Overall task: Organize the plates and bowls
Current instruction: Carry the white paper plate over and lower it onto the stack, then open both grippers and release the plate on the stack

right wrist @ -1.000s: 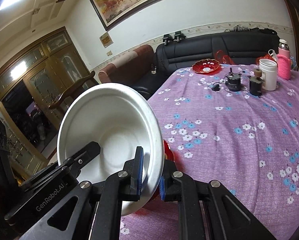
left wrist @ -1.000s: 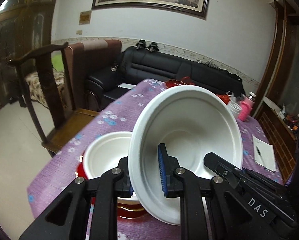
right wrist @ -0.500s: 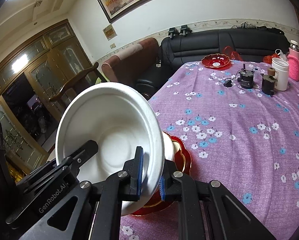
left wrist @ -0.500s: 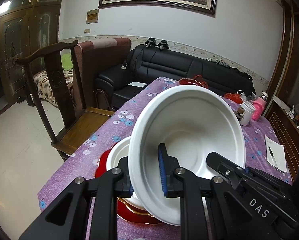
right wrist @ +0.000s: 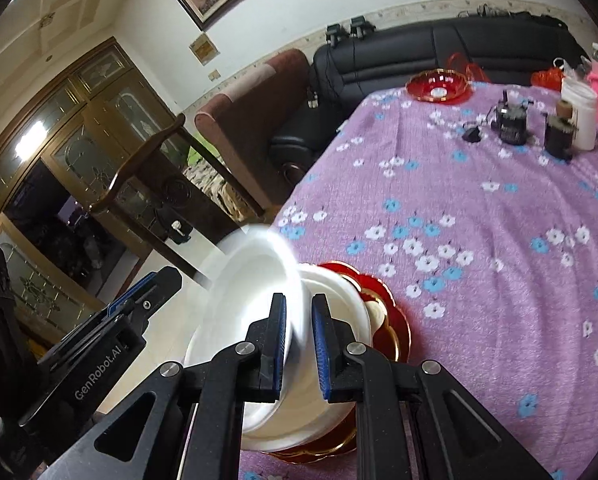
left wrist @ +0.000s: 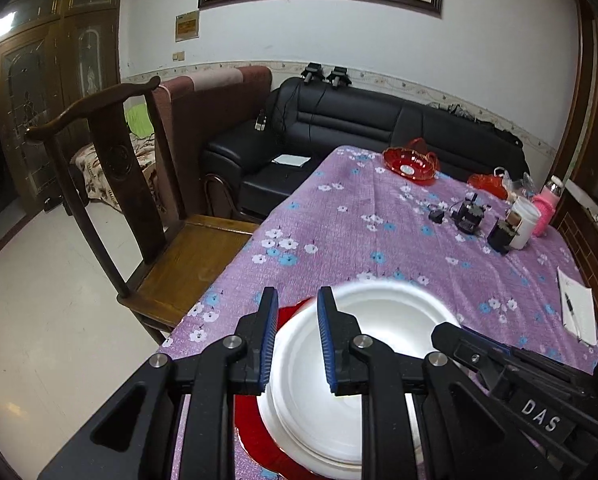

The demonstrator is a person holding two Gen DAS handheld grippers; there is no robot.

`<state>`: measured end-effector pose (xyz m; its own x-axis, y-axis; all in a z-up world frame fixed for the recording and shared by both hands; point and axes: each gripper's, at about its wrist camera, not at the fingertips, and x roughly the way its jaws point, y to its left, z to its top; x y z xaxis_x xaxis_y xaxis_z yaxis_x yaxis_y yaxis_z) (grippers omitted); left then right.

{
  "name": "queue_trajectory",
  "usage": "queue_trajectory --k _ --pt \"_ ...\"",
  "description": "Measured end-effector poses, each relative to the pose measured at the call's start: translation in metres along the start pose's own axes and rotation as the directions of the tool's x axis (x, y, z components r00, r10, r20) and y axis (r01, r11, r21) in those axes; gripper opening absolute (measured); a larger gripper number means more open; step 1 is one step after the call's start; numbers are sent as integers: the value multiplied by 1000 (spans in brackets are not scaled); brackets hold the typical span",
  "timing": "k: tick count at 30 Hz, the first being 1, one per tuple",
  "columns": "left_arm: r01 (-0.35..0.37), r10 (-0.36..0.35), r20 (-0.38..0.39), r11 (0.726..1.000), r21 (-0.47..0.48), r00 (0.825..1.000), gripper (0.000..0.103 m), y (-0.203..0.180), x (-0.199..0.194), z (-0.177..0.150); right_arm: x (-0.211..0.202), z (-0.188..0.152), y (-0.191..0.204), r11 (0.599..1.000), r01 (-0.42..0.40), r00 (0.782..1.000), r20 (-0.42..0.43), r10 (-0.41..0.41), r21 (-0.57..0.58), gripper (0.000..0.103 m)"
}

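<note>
Purple floral tablecloth (left wrist: 379, 248) under stacked white bowls (left wrist: 339, 392); left tool (left wrist: 297, 344) and right tool (right wrist: 299, 350) both parted, gripping nothing.

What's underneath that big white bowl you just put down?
The big white bowl sits nested in a smaller white bowl, which rests on a red plate with a gold rim. The purple flowered tablecloth lies below. The plate's middle is covered.
</note>
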<state>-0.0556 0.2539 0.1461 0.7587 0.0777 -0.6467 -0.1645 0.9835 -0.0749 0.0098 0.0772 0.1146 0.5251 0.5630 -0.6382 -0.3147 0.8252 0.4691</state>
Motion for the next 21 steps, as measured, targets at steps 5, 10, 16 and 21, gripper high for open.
queue_trajectory --k 5,10,16,21 --pt "-5 5 -5 1000 -18 1000 20 5 5 -1 5 -4 2 997 58 998 11 -57 -50 15" --pt "6 -2 50 997 -81 999 63 15 -10 -3 1 -7 11 978 158 986 82 -147 -137 26" --pt "-15 33 168 994 -109 985 82 17 -41 -14 -32 -14 12 964 228 949 251 -190 -135 62" --pt "-109 147 313 985 -136 938 98 9 -75 -28 -61 -26 0 968 241 926 315 -206 -75 69"
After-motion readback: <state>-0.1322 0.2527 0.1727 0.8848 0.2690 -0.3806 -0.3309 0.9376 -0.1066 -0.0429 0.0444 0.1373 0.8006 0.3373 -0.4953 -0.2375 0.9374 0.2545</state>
